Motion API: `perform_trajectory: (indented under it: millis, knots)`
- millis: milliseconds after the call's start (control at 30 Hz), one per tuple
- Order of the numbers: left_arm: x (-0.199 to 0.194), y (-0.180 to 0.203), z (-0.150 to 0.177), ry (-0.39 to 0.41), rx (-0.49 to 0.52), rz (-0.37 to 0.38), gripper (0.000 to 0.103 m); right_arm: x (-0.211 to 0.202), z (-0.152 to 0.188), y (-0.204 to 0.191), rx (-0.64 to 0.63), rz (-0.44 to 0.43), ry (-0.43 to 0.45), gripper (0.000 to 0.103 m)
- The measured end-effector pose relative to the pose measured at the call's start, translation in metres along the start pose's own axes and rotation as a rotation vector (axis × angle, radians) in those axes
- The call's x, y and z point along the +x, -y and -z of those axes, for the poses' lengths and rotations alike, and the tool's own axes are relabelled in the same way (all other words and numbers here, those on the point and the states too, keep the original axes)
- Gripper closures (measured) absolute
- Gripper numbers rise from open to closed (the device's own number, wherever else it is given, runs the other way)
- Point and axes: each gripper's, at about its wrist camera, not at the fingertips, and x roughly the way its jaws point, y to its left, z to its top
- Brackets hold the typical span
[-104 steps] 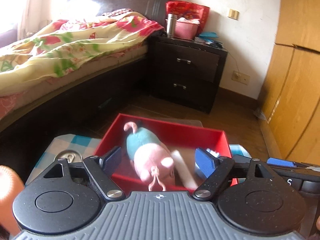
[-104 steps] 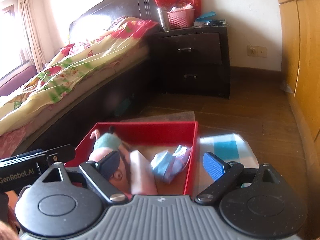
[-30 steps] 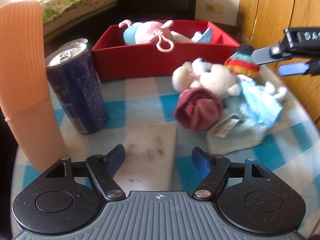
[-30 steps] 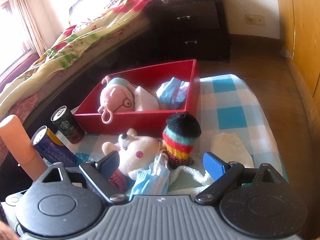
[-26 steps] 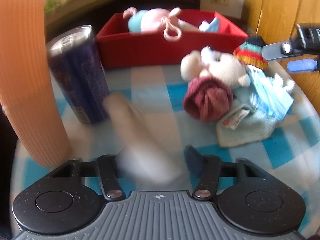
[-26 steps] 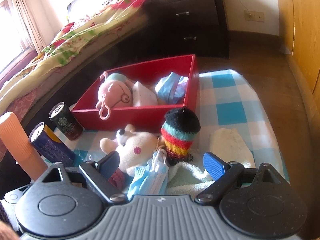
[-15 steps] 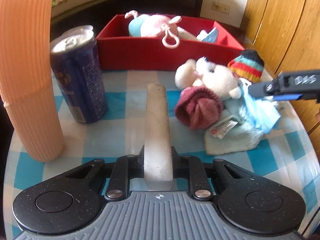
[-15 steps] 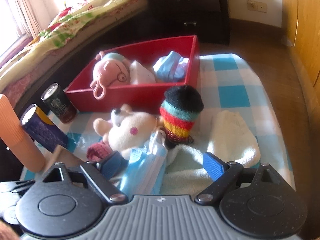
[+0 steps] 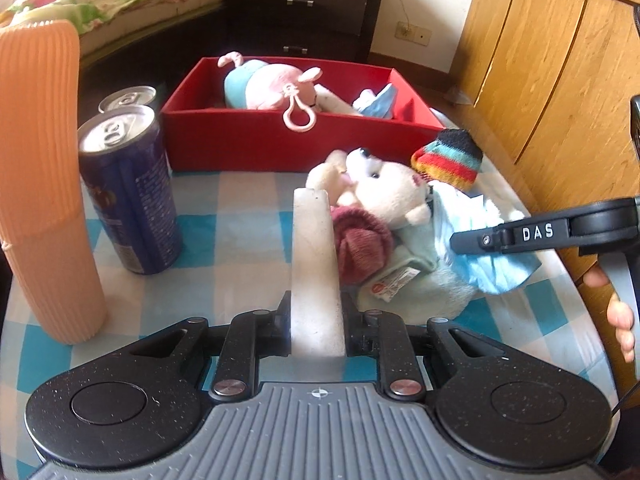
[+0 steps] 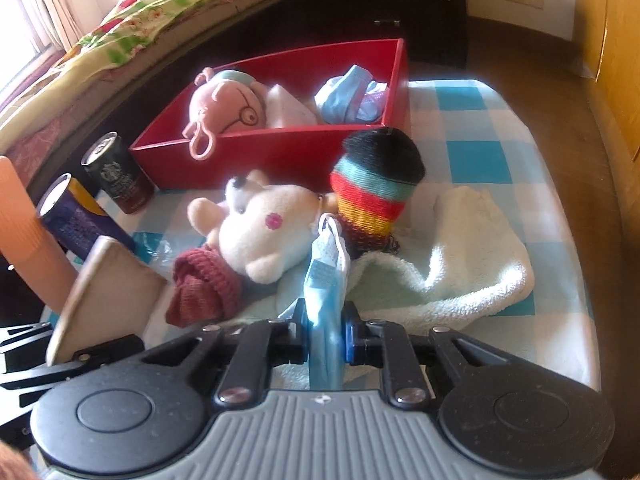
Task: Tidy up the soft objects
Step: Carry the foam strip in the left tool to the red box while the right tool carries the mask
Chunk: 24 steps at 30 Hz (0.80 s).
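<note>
Two pairs of tongs are clamped: the left tongs (image 9: 316,326) on a flat white sponge slab (image 9: 314,264), the right tongs (image 10: 325,336), just closed, on a pale blue face mask (image 10: 325,276). Both items are held near the front edge of the checked bench (image 9: 236,216), before the red open box (image 9: 256,146).

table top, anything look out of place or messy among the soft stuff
Yes. Three hard items stand among the soft things: a blue drink can, a dark can and an orange ribbed cylinder. The white plush bear, striped knit hat, maroon knit piece and pale towel lie jumbled outside the red box.
</note>
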Motion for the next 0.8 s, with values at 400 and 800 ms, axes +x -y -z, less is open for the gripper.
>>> perform_trajectory:
  millis: [400,800]
  knots:
    - [-0.01,0.007,-0.003,0.025,0.014,0.019,0.081,-0.028,0.016,-0.012,0.026,-0.082,0.023,0.103]
    - [-0.034,0.014,-0.015,0.094,0.002,0.082,0.083,-0.06,0.016,-0.022,0.029,-0.183,0.092,0.103]
